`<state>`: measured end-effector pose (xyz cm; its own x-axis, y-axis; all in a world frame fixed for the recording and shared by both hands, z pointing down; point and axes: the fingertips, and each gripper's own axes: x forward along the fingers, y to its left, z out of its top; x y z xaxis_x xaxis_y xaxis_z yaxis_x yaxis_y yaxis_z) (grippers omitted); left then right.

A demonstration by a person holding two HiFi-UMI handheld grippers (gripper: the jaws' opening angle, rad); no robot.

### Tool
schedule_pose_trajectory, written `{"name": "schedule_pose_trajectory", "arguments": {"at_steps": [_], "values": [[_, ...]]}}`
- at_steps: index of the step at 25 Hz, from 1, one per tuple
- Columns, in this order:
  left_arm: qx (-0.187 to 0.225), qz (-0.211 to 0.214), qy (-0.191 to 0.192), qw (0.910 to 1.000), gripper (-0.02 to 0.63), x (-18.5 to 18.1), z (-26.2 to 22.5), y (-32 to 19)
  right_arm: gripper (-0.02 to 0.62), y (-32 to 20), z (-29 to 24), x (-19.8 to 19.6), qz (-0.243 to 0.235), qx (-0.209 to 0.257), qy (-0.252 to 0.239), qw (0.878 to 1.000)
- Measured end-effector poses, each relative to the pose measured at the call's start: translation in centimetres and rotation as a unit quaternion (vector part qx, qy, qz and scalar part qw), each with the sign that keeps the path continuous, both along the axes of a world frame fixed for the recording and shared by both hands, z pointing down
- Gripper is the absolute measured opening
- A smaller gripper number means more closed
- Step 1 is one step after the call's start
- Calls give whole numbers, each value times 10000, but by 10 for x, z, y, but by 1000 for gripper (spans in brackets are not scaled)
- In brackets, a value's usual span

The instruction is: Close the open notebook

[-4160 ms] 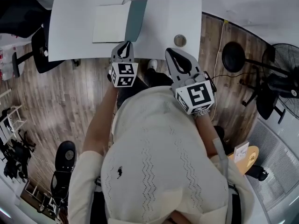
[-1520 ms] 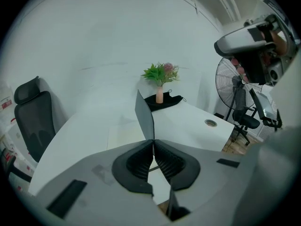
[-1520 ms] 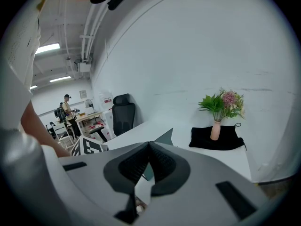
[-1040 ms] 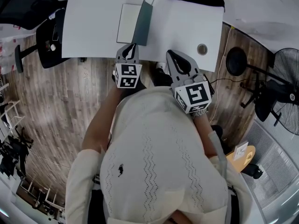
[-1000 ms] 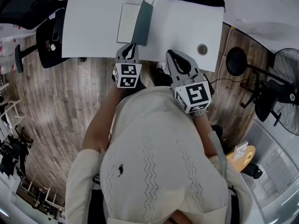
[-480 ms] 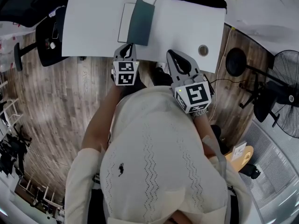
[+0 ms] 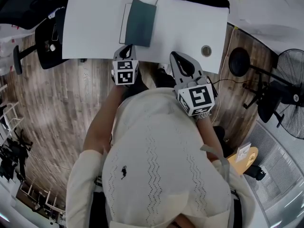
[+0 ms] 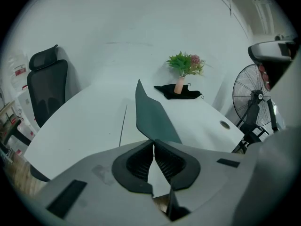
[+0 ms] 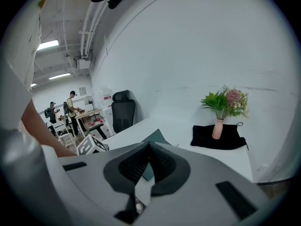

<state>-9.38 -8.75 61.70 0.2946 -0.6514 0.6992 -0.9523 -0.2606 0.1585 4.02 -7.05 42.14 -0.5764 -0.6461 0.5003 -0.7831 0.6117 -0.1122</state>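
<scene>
An office: white desk (image 7: 190,27), black office chair (image 8: 47,86), pedestal fan (image 8: 257,98), people (image 9: 70,105) at distant desks.

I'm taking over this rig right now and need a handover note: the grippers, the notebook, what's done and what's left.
Left gripper: jaws shut with nothing between them, tips at the near edge of the cover.
Right gripper: jaws shut and empty, at the front edge of the table.
Notebook: on the table, ahead of the left gripper.
Done: the cover is swung over most of the pages.
To do: the cover sits raised at an angle, so press it flat.
</scene>
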Motion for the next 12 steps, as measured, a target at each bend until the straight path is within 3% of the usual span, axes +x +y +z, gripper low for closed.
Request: {"name": "schedule_pose_trajectory", "arguments": {"at_steps": [12], "values": [[-409, -246, 256, 9985, 20, -11, 18, 1, 2, -1, 2, -1, 91, -23, 49, 9999]]}}
